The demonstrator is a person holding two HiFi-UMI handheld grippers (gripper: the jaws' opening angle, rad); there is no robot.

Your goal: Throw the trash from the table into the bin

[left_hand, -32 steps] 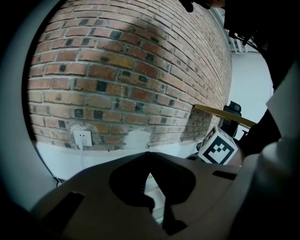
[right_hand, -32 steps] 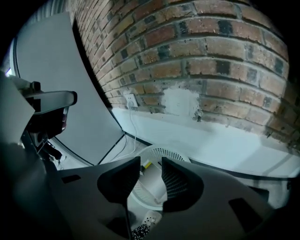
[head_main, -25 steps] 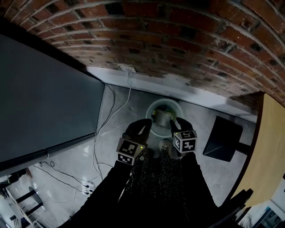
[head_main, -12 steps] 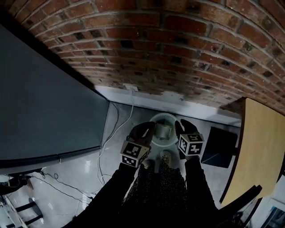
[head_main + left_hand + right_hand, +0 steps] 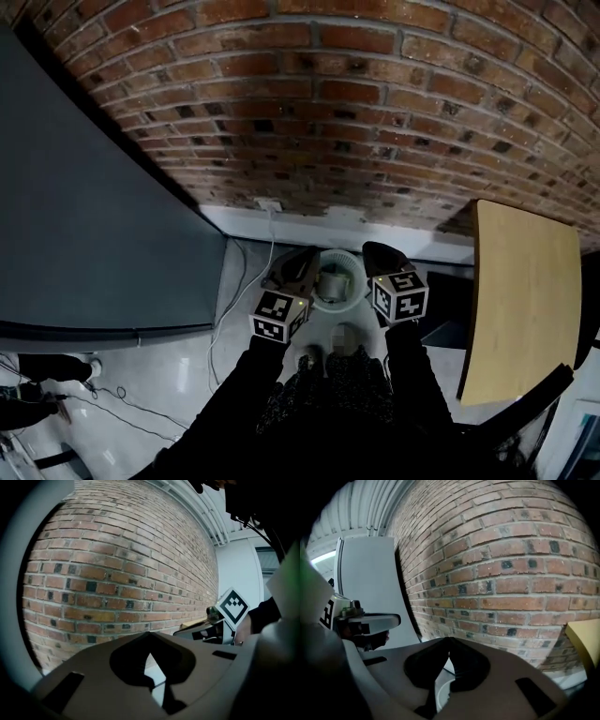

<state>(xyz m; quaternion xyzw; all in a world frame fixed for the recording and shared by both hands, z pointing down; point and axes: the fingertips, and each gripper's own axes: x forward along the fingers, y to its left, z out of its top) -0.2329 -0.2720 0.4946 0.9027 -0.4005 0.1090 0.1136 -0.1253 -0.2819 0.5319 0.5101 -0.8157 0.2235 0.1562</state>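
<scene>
A red brick wall (image 5: 375, 122) meets the grey floor (image 5: 187, 375), and the wooden desk (image 5: 520, 300) stands at your right. The white bin (image 5: 328, 305) sits at the wall's foot with the trash (image 5: 333, 279), seemingly a grey lump, inside. Your left tool (image 5: 295, 262) is closed and empty. Your right tool (image 5: 380, 255) has just closed on nothing. Both are higher than a second ago.

Two in all: the left hand-held gripper (image 5: 296, 266) and the right hand-held gripper (image 5: 379, 254). One white bin (image 5: 324, 304) lies below, between them — one wooden bench (image 5: 520, 300) stands right of the right one.
</scene>
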